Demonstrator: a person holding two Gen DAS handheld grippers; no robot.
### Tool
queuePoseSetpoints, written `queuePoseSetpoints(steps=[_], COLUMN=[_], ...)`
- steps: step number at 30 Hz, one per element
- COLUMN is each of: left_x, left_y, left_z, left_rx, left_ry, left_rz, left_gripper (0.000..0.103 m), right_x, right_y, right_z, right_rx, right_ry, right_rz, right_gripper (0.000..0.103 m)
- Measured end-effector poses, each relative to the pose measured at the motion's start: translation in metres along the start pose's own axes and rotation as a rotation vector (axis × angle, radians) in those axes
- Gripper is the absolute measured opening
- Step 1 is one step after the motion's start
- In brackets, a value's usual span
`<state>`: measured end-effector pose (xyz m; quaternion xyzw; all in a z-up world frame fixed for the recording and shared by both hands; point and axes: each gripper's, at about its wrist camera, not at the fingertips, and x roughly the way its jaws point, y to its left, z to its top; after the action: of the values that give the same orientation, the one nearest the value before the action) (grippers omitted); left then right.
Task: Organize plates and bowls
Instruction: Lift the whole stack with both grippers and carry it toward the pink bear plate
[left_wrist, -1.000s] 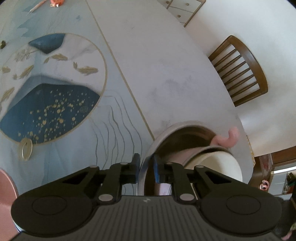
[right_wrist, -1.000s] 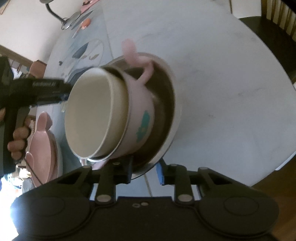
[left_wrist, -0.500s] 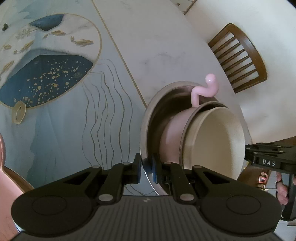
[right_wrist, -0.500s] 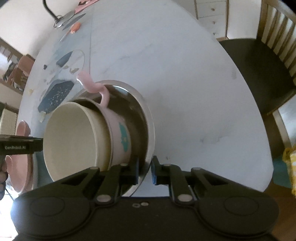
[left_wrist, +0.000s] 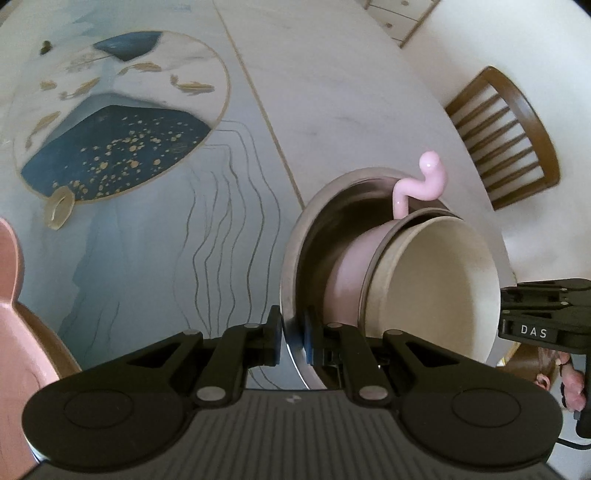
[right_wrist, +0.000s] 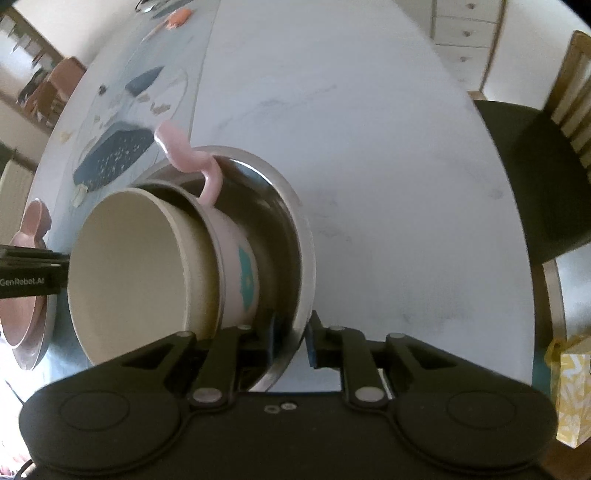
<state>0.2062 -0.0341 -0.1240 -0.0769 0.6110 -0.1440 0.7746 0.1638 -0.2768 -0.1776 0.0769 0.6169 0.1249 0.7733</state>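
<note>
A steel bowl (left_wrist: 295, 251) holds a pink bowl (left_wrist: 347, 266) with a curly pink handle (left_wrist: 421, 181), and a cream bowl (left_wrist: 436, 280) is nested in that. The stack is tilted over the white table. My left gripper (left_wrist: 292, 341) is shut on the steel bowl's near rim. In the right wrist view the steel bowl (right_wrist: 301, 229), pink bowl (right_wrist: 240, 266) and cream bowl (right_wrist: 140, 266) show from the opposite side. My right gripper (right_wrist: 292, 338) has the steel rim between its pads, and its jaws are opening slightly.
A pink plate (right_wrist: 22, 295) lies on a steel plate at the table's left. A blue and gold placemat (left_wrist: 110, 122) covers the table's left part. Wooden chairs (left_wrist: 509, 136) stand by the table's edge. A yellow box (right_wrist: 572, 398) sits low at the right.
The bowl stack has come further into the left wrist view and stands higher there. The right wrist view has rolled, and the stack with both grippers has shifted across the table.
</note>
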Motion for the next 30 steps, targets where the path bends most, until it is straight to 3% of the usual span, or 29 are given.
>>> queuePoseSetpoints(steps=[17,30], left_x=[-0.038,-0.117], left_y=[-0.001,0.046], left_z=[-0.014,-0.046], left_rx=[-0.225,-0.383], left_ry=[-0.115,-0.240], left_rz=[0.072,0.141], left_gripper=[0.011,0.011], right_x=[-0.029,-0.055], right_y=[0.017,0.099], right_z=[0.041,0.067], right_rx=[-0.188,-0.378], right_ry=[0.044,0.025], right_rz=[0.073,0.148], right_gripper=[0.014,0.013])
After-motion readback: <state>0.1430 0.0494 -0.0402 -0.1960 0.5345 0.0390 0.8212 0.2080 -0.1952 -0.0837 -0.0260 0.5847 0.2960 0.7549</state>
